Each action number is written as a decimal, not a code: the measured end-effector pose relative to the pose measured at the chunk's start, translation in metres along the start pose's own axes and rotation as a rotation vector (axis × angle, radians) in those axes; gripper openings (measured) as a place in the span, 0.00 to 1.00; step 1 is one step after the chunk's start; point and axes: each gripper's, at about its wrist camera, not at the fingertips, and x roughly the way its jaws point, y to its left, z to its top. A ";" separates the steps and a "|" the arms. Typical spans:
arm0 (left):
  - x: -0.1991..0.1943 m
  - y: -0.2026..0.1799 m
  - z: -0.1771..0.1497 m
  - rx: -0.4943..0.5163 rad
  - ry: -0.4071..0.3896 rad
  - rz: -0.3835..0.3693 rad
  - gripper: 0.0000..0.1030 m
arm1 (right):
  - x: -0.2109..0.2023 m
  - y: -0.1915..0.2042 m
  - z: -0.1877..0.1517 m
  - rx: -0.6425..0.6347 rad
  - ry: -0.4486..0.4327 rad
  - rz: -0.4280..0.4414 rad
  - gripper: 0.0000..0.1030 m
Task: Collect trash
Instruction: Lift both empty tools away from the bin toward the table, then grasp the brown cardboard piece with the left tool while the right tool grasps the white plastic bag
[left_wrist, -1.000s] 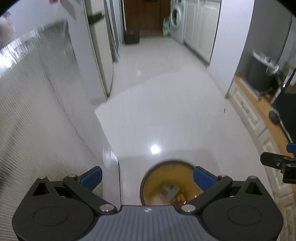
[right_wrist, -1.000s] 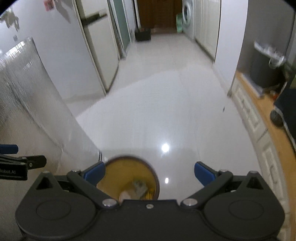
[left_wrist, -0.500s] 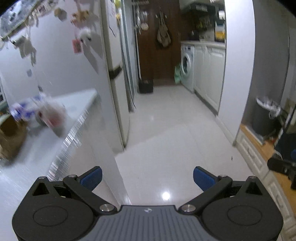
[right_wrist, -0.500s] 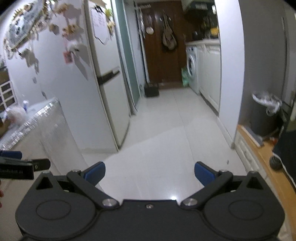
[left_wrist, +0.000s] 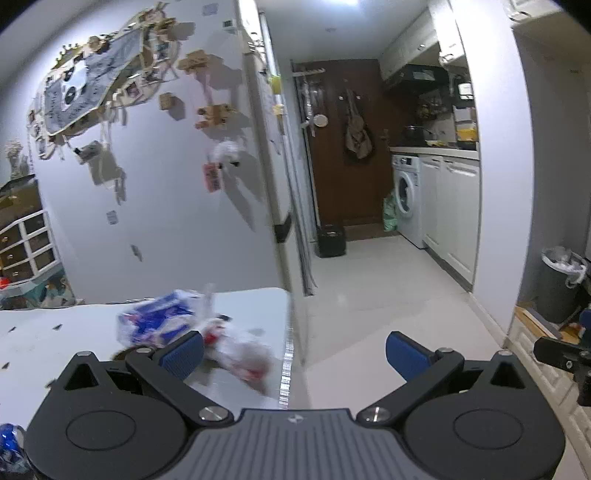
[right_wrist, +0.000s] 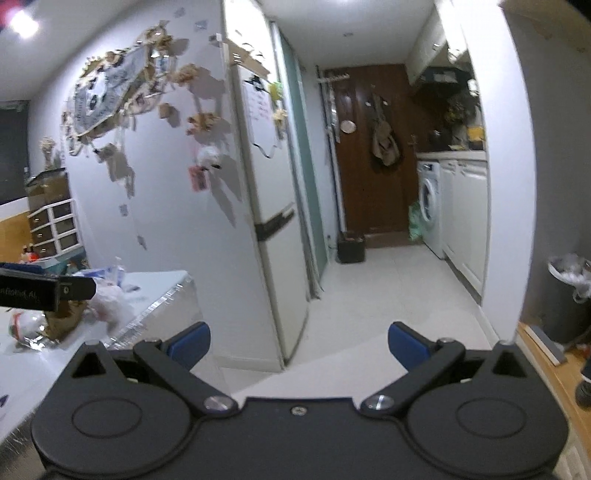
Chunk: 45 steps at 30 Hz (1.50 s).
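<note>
The room was a pale-walled kitchen passage with a glossy white tiled floor (left_wrist: 373, 295) running ahead of both pairs of jaws to a dark brown wooden door (right_wrist: 373, 147). Left of the jaws rose a tall white refrigerator (right_wrist: 266, 206), its side wall thick with paper and card ornaments. To the right ahead stood white cabinets and a white front-loading washing machine (left_wrist: 406, 199), and nearer, far right, a dark grey bin with a white liner (left_wrist: 557, 284).

Below and left of the left gripper (left_wrist: 293, 349) lay a white tabletop (left_wrist: 44, 332) edged with ribbed silver trim. The trash sat on it: a blurred blue-and-white plastic package (left_wrist: 157, 319) just ahead of the left finger, and a crumpled white wrapper with red marks (left_wrist: 243, 354) inside the gap, close to that finger. In the right view a brown paper bag (right_wrist: 64, 319) and clear crumpled plastic lay far left of the jaws.

The left gripper's blue-padded jaws stood wide apart, gripping nothing. The right gripper (right_wrist: 299, 341) was likewise spread wide and empty, over the floor.
</note>
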 end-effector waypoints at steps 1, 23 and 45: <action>0.003 0.008 -0.001 -0.003 0.000 0.009 1.00 | 0.001 0.006 0.002 -0.008 -0.005 0.010 1.00; 0.086 0.129 -0.044 -0.015 0.152 0.069 1.00 | 0.105 0.138 0.033 -0.039 0.060 0.214 1.00; 0.115 0.139 -0.056 0.045 0.171 0.026 0.98 | 0.184 0.213 0.021 -0.056 0.281 0.276 0.77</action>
